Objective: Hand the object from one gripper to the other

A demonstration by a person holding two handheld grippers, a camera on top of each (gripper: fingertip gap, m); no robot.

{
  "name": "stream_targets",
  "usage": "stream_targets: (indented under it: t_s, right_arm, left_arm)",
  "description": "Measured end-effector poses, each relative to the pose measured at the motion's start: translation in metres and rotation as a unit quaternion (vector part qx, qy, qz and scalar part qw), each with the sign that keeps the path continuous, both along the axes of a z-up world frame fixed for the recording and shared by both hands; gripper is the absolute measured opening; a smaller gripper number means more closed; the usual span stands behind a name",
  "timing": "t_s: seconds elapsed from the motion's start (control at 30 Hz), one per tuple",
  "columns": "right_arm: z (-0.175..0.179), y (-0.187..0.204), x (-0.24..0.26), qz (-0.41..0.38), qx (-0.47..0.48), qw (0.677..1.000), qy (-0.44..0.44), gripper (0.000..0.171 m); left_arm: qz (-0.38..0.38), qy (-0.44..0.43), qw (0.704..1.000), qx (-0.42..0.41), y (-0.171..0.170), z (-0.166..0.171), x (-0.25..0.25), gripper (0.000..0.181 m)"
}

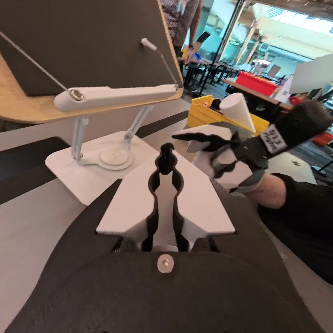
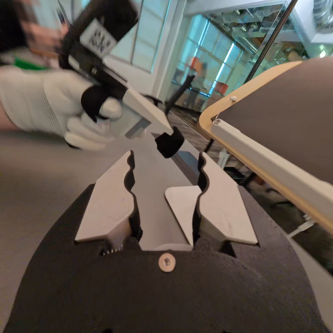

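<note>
**Mid-handover: object in the left gripper, right gripper waiting**

Currently the left gripper (image 1: 166,158) is clamped on a small black object (image 1: 166,158), pinched at the very fingertips. In the right wrist view the same object (image 2: 169,144) shows as a short, dark, blocky piece hanging off the end of the left gripper's white fingers (image 2: 155,117), so most of its body stays exposed beyond them. Judgement: the tip-only hold is deliberate, leaving free surface for the receiver to grasp.

Position relative to the object: the right gripper (image 2: 166,162) sits just below and near it in its own view, jaws spread wide, nothing between them. The object is just beyond the opening, not yet inside. In the left wrist view the right gripper (image 1: 196,155) lies just to the right of the object, angled toward it, apart from it. A gloved hand (image 2: 54,106) carries the left gripper.

Orientation: in the left wrist view the object looks elongated, its long axis roughly in line with the fingers and pointing away from the camera. The right wrist view foreshortens it, so exact tilt is uncertain.

Beyond the object stands a tilted board on a white stand (image 1: 90,165), resting on the table (image 1: 36,225).

Judgement: transfer not yet made; the receiving jaws must enclose the object before the left lets go.
</note>
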State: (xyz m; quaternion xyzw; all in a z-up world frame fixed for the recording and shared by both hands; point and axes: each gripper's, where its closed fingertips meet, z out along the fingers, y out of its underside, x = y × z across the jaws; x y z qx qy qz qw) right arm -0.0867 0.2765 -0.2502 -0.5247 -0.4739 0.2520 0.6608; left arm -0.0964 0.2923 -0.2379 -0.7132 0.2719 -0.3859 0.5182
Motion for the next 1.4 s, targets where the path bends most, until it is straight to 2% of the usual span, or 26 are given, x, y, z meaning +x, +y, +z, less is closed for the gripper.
stream_targets:
  t_s: [0.17,0.27,0.37,0.43,0.5,0.6,0.93,1.03,1.17,1.23,1.4]
  right_arm:
    - [-0.017,-0.002,-0.015,-0.052,0.101,0.988,-0.102,0.064]
    - [-0.013,0.003,-0.01,-0.078,0.119,0.984,-0.107,0.056]
    - [-0.008,0.005,-0.006,-0.087,0.125,0.983,-0.102,0.039]
    - [-0.014,0.007,-0.006,-0.091,0.128,0.98,-0.12,0.032]
    - [-0.021,0.009,-0.006,-0.095,0.13,0.977,-0.139,0.033]
    - [-0.019,0.007,-0.006,-0.092,0.126,0.978,-0.135,0.017]
    - [-0.017,0.007,-0.006,-0.095,0.125,0.98,-0.126,0.017]
    - [-0.015,0.013,-0.002,-0.109,0.126,0.978,-0.126,0.04]
    - [-0.024,0.013,-0.005,-0.1,0.123,0.976,-0.147,0.038]
    - [-0.029,0.01,-0.007,-0.093,0.127,0.974,-0.161,0.031]
    - [-0.039,0.012,-0.009,-0.094,0.141,0.965,-0.198,0.039]
  left_arm:
    - [0.011,0.081,0.997,-0.003,-0.002,-0.02,0.011,0.005]
    - [0.014,0.126,0.992,0.011,-0.005,-0.028,0.018,0.005]
    - [0.021,0.144,0.989,0.008,-0.005,-0.034,0.021,0.005]
    - [0.022,0.144,0.989,0.007,-0.005,-0.036,0.022,0.005]
    - [0.024,0.144,0.989,0.006,-0.004,-0.036,0.022,0.005]
    - [0.026,0.15,0.988,0.006,-0.004,-0.036,0.021,0.005]
    - [0.031,0.146,0.989,0.011,-0.004,-0.033,0.022,0.006]
    - [0.039,0.167,0.985,0.02,-0.002,-0.036,0.019,0.006]
    - [0.035,0.179,0.983,0.019,-0.003,-0.038,0.019,0.006]
    - [0.034,0.187,0.981,0.022,-0.004,-0.039,0.019,0.005]
    - [0.037,0.211,0.976,0.029,-0.004,-0.039,0.016,0.005]
